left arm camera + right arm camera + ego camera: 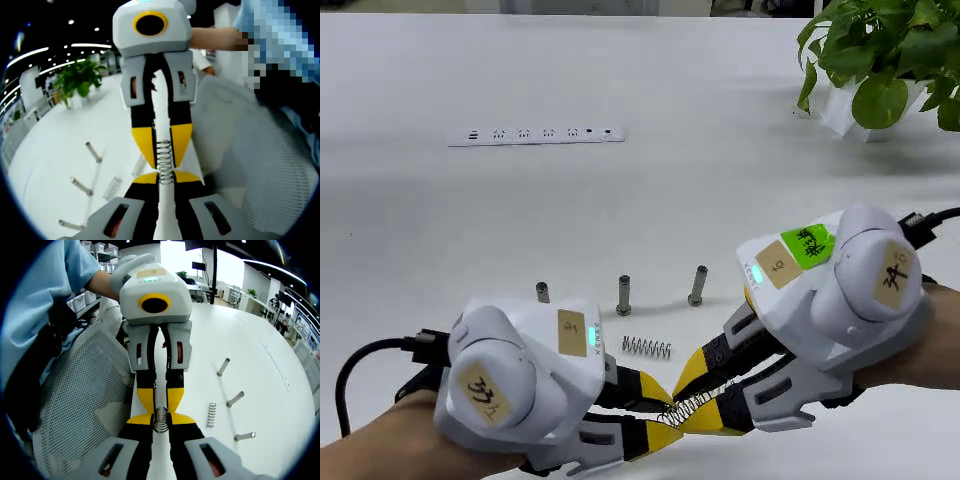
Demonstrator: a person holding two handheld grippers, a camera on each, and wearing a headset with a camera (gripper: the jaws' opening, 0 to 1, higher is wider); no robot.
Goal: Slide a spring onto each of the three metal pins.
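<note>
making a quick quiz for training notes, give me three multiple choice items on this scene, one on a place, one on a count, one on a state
1. Where is the loose spring?
A) slid onto a pin
B) flat on the table, in front of the middle pin
C) hanging off the table edge

2. How many of the pins carry a spring?
A) none
B) one
C) three

3. How is the held spring held?
A) balanced on one open gripper
B) by one gripper alone
C) by the left gripper and the right gripper, each shut on one end

Answers:
1 B, the head view shows it lying before the middle pin.
2 A, all three stand bare.
3 C, each gripper view shows its own jaws closed on the coil.
</note>
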